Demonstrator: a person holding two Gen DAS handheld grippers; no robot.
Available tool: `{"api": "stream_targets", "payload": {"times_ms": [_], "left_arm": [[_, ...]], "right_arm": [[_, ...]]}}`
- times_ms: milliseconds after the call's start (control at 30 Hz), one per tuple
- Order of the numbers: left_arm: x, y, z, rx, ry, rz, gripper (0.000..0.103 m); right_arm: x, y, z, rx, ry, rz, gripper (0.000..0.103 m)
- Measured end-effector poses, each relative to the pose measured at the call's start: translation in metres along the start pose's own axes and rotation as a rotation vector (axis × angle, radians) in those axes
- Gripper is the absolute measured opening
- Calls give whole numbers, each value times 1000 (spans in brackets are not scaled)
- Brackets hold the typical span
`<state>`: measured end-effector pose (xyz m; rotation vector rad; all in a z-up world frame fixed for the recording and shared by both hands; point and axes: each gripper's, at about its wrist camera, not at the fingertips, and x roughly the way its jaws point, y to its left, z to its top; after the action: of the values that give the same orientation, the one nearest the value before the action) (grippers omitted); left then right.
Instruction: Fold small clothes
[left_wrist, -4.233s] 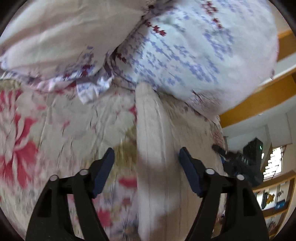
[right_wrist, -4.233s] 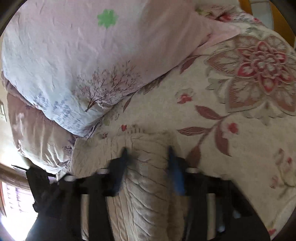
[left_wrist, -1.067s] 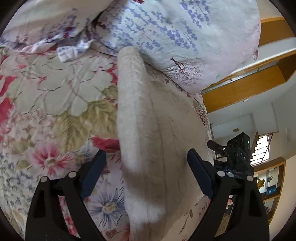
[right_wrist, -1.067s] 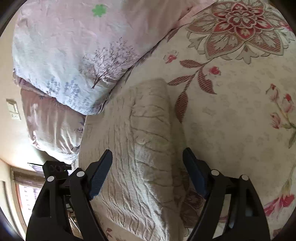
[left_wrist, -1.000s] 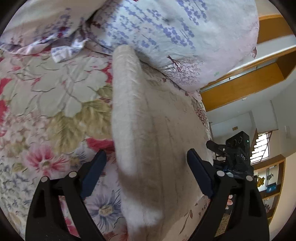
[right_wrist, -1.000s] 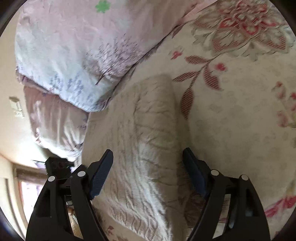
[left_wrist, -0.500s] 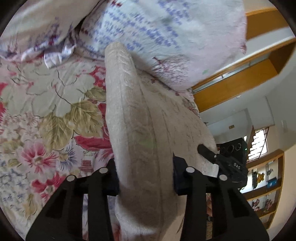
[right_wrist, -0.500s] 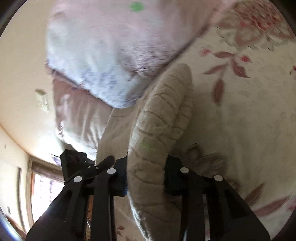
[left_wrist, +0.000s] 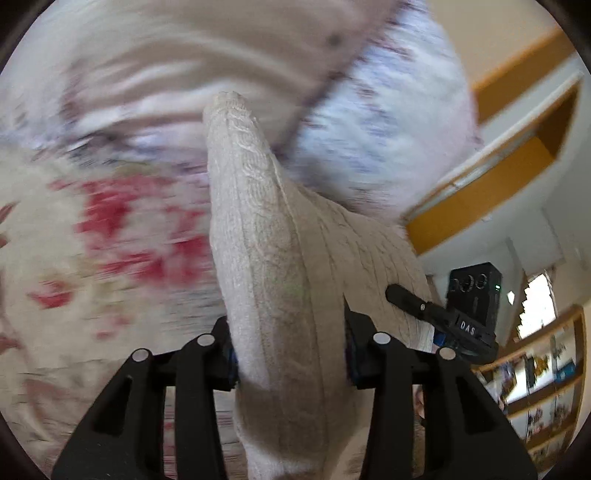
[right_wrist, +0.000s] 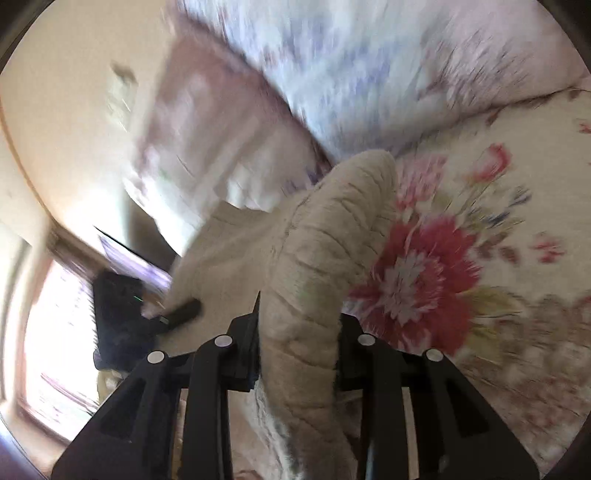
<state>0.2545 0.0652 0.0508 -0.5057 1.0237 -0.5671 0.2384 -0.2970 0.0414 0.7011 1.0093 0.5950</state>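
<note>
Left tool (left_wrist: 288, 354), right tool (right_wrist: 297, 350), clamping sweater (left_wrist: 266, 236) edge

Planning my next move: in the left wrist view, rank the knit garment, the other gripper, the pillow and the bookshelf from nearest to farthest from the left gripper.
1. Beige knit garment, clamped in the left gripper.
2. Right gripper, just right, on the same garment.
3. Pillow, ahead, upper right.
4. Bookshelf, far right, across the room.

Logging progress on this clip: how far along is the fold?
Done: both grippers are clamped on the cream knit garment, left gripper and right gripper. In hand: its gathered edge is raised above the floral bedspread. Left: laying it over and flattening it.
</note>
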Motion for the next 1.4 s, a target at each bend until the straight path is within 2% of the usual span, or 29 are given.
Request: {"api": "stream_targets", "payload": {"times_ms": [33,67,100,133,167,300,367,500,600,633,700,800,900,967,1000,1033,1067,1100,1167,1233,1333,1367,1400], "left_arm": [[5,11,-1,-24,13,41,45],[10,25,-3,-60,33,86,52],[13,38,-6,-101,45,73,53],[9,49,-9,-144,31,14,56],[7,50,-10,-150,27,2,58],[-1,42,-14,-56,-36,52,65],[2,45,-16,-34,-53,47,69],[3,50,-21,-25,-65,15,71],[-1,56,-24,-15,-77,9,73],[-1,56,-25,-10,-82,9,73],[-2,55,-27,-2,-86,17,74],[-4,55,-28,7,-89,23,78],[-5,56,-27,-3,-80,5,83],[-6,56,-27,-3,-78,9,83],[-7,55,-28,2,-79,18,83],[-8,55,-29,6,-80,25,83],[-9,54,-29,10,-81,33,83],[-10,54,-29,13,-83,39,83],[-11,54,-29,22,-83,49,84],[-11,53,-29,26,-82,61,85],[-10,53,-30,25,-85,63,86],[-9,53,-30,26,-85,63,86],[-9,53,-31,27,-85,63,86]], "right_arm": [[17,-2,-1,6,49,-37,34],[37,-9,-4,38,104,-109,38],[37,-10,-5,52,85,-92,41],[35,-10,-4,56,91,-90,41],[30,-10,-2,67,93,-90,41],[3,-14,2,90,9,-94,41],[-3,-16,7,104,-30,-96,41],[3,-15,23,116,-44,-115,41],[16,-19,38,167,-29,-90,41],[19,-20,43,175,-28,-79,35],[21,-13,50,106,-61,-126,10],[16,4,49,-21,-122,-259,9],[24,-10,47,-2,-85,-402,10],[31,-16,45,10,-38,-431,12],[28,-13,44,-1,-45,-443,18],[23,-7,43,-19,-62,-469,30],[12,5,38,-55,-99,-515,37],[5,12,33,-80,-123,-522,45],[-13,33,16,-147,-172,-488,47],[-23,50,-4,-209,-184,-434,48],[-22,68,-34,-295,-141,-385,48],[-14,71,-44,-322,-99,-387,49],[-9,70,-49,-329,-75,-404,55]]}}
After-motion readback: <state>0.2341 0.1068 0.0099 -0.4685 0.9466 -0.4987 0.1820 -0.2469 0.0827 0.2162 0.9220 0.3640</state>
